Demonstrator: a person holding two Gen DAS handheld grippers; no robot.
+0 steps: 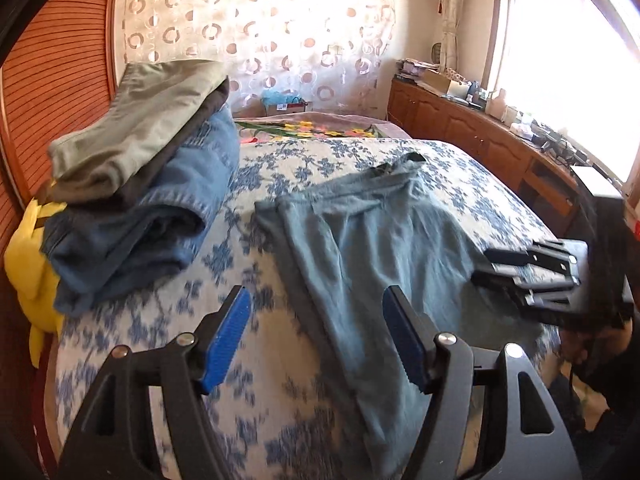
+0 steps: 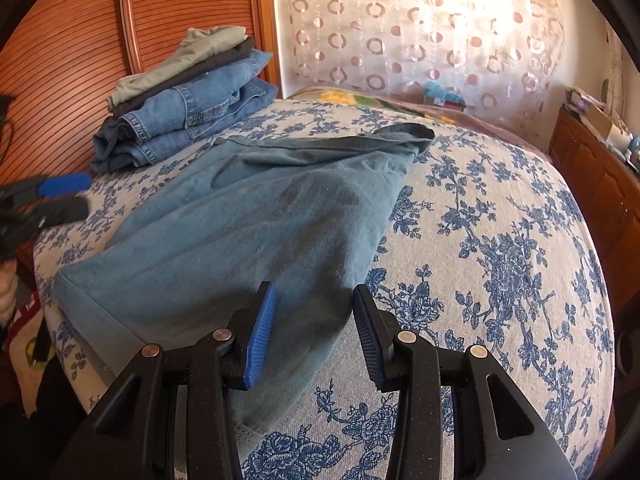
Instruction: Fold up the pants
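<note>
A pair of teal pants lies flat on the bed's blue-flowered cover, folded lengthwise, with the dark waistband at the far end. My left gripper hovers over the pants' left edge near the hem, open, with nothing between its blue pads. In the right wrist view it shows at the left edge as the left gripper. My right gripper hangs over the right edge of the pants, jaws apart and not pressing the cloth. From the left wrist view the right gripper sits at the right.
A stack of folded pants, olive on top of denim, sits at the bed's far left by a slatted wooden panel. A yellow plush toy lies beside the stack. A wooden cabinet with clutter runs along the right wall.
</note>
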